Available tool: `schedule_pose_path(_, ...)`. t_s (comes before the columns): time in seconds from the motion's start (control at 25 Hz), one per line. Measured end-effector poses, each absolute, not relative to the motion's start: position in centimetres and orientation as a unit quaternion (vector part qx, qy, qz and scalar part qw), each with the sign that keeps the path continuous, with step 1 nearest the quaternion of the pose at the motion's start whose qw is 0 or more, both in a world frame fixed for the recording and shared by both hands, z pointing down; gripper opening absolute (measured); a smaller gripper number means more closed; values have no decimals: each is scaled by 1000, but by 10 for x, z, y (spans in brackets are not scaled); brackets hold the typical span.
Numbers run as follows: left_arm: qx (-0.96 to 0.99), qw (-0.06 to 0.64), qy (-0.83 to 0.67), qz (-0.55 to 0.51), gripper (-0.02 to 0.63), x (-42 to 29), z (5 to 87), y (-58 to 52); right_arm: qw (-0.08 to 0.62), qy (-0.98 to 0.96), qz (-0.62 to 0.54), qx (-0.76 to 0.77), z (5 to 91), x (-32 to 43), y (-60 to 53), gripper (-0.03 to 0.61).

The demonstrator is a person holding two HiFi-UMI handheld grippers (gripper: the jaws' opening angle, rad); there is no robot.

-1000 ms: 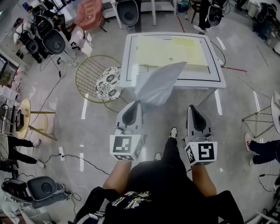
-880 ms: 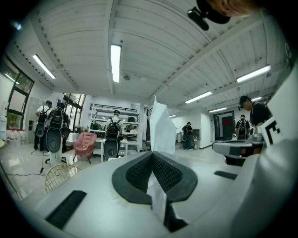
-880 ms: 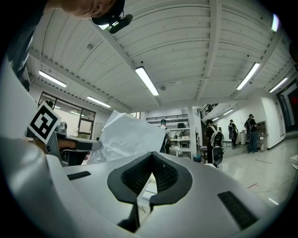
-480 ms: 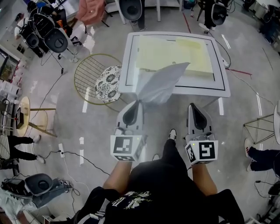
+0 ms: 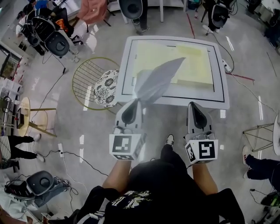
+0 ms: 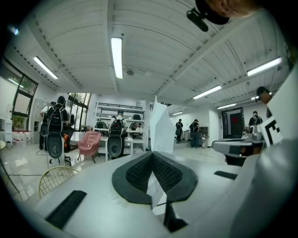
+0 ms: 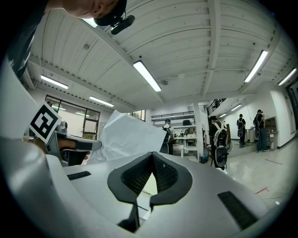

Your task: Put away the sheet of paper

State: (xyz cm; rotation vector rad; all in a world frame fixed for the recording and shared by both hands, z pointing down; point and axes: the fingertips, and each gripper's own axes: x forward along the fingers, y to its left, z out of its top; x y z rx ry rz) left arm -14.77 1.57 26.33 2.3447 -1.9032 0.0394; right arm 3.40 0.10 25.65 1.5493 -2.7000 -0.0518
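Note:
A crumpled white sheet of paper [image 5: 155,81] stands up from my left gripper [image 5: 133,104], which is shut on its lower corner. In the left gripper view the paper [image 6: 162,128] rises straight out of the closed jaws of the left gripper [image 6: 152,155]. My right gripper [image 5: 194,106] is held level beside it, shut, with nothing between its jaws. The right gripper view shows the sheet [image 7: 128,137] off to the left of the right gripper [image 7: 152,155]. Both grippers hover just short of the near edge of a white table [image 5: 127,70] that bears pale yellow sheets [image 5: 175,57].
A gold wire chair with a patterned cushion [image 5: 106,82] stands at the table's left side. A pink chair [image 5: 92,8] and black office chairs [image 5: 57,41] stand farther back. Cables [image 5: 74,157] run over the floor at the left. People stand around the room's edges.
The table has come nearer to both grippers. The left gripper still holds the paper, whose free end now reaches over the tabletop.

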Motion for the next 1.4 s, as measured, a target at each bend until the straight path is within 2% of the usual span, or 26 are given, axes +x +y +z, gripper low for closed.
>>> schedule_pose_path(0.72, 762, 46, -646, 18, 2, -98, 249, -74, 10, -875, -18, 484, 253, 89, -96, 0)
schedule_pose_path(1.4, 758, 70, -648, 15, 2, -89, 270, -119, 23, -878, -9, 477, 269, 95, -140, 0)
